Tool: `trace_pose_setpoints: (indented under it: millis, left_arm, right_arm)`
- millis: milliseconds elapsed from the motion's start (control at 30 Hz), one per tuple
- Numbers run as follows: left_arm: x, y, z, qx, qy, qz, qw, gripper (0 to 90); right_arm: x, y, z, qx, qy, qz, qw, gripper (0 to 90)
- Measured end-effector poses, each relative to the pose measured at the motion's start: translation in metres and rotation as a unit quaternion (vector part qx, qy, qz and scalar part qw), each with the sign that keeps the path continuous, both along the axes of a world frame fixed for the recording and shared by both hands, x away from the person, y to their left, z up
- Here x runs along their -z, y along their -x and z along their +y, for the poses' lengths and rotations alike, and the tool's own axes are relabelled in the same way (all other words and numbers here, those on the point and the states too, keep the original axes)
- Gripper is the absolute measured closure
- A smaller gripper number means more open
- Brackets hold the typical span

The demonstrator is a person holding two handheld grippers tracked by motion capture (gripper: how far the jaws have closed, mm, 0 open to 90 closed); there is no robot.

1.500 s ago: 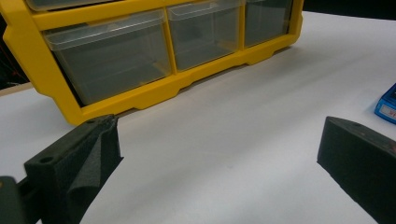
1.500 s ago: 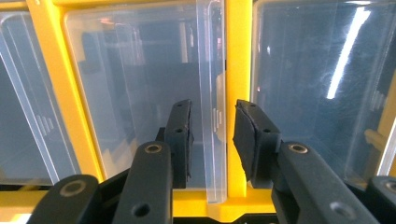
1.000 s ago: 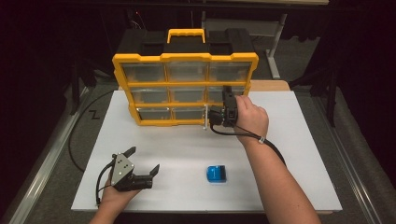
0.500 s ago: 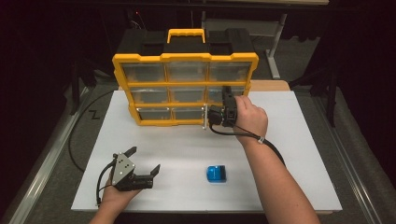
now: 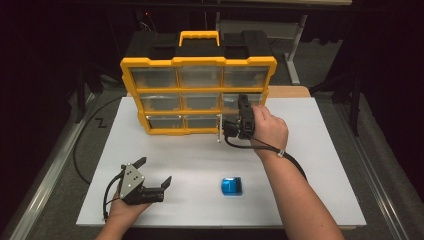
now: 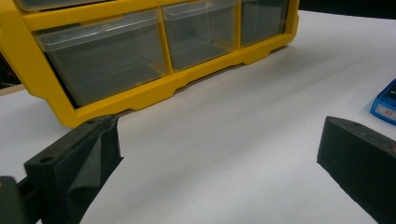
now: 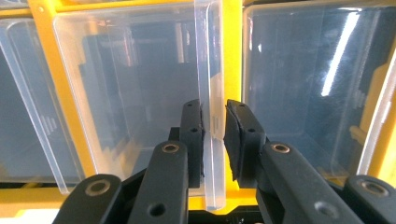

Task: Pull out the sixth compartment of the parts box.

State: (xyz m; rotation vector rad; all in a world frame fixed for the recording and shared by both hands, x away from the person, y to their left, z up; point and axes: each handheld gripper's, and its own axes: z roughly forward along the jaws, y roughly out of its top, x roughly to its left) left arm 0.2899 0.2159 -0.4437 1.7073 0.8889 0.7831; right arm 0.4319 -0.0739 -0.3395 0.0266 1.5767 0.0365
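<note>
- Your right gripper (image 5: pixel 231 125) is at the lower right of the yellow organiser (image 5: pixel 197 90), level with its bottom row of drawers.
- Its jaws have just been closing and now clamp the clear drawer (image 7: pixel 140 98) by the thin front lip (image 7: pixel 212 121) that stands between the two black pads (image 7: pixel 196 135).
- In the right gripper view the lip runs upright between the pads, with one pad on each face of it. The left pad lies flat on the plastic; the right pad is tilted slightly.
- In the high view the drawer front (image 5: pixel 219 129) stands out from the organiser's face as a thin clear edge beside your right gripper.
- Your right hand (image 5: pixel 267 127) wraps the gripper body, with the cable trailing back along your forearm.
- Your left gripper (image 5: pixel 154 175) rests low at the near left of the white table (image 5: pixel 320 165), well apart from the organiser.
- Its jaws stand wide apart with nothing between them; in the left gripper view bare table surface lies between the two pads (image 6: pixel 93 154).
- Your left hand (image 5: pixel 122 207) holds it from below at the table's near edge.
- A small blue object (image 5: pixel 231 186) lies flat on the table near the front edge, between your two forearms and touching neither gripper.
- The organiser stands upright at the far side of the table, with its black top and yellow handle (image 5: pixel 199 37) behind the drawer face.
</note>
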Motion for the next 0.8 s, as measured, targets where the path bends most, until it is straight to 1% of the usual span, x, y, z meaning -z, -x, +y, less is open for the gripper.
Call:
trace_pose_setpoints:
  millis: [33,100,133,200,333,367,433,467,600,700,800]
  left_arm:
    - [0.0,0.0,0.0,0.0,0.0,0.0,1.0,0.4]
    - [0.0,0.0,0.0,-0.001,0.0,0.0,1.0,0.4]
    - [0.0,0.0,0.001,-0.001,0.0,0.0,1.0,0.4]
    - [0.0,0.0,0.001,-0.002,0.001,0.0,1.0,0.4]
    - [0.0,0.0,0.001,-0.001,0.001,0.0,1.0,0.4]
    - [0.0,0.0,0.001,-0.002,0.001,0.0,1.0,0.4]
    - [0.0,0.0,0.001,-0.001,0.001,0.001,1.0,0.4]
    - [0.0,0.0,0.001,-0.002,0.002,0.001,1.0,0.4]
    - [0.0,0.0,0.001,-0.003,0.002,0.001,1.0,0.4]
    - [0.0,0.0,0.001,-0.004,0.002,0.003,1.0,0.4]
    - [0.0,0.0,0.001,-0.004,0.002,0.003,1.0,0.4]
  right_arm:
    - [0.001,0.001,0.0,-0.001,-0.004,-0.002,1.0,79.7]
    - [0.0,0.003,0.0,0.0,-0.002,-0.001,1.0,79.7]
    - [0.002,0.006,-0.001,-0.002,-0.007,-0.003,1.0,79.7]
    - [0.001,0.008,-0.002,-0.006,-0.001,-0.007,1.0,79.7]
    - [0.001,0.013,-0.002,-0.007,0.0,-0.007,1.0,79.7]
    - [0.001,0.016,-0.003,-0.007,0.004,-0.007,0.9999,79.7]
    - [0.001,0.018,-0.003,-0.008,0.002,-0.008,0.9999,79.7]
    - [0.001,0.021,-0.004,-0.009,0.004,-0.01,0.9999,79.7]
    - [0.003,0.026,-0.004,-0.012,-0.002,-0.011,0.9999,79.6]
    - [0.004,0.03,-0.007,-0.014,0.008,-0.01,0.9998,79.5]
    - [0.005,0.031,-0.007,-0.014,0.006,-0.011,0.9998,79.5]
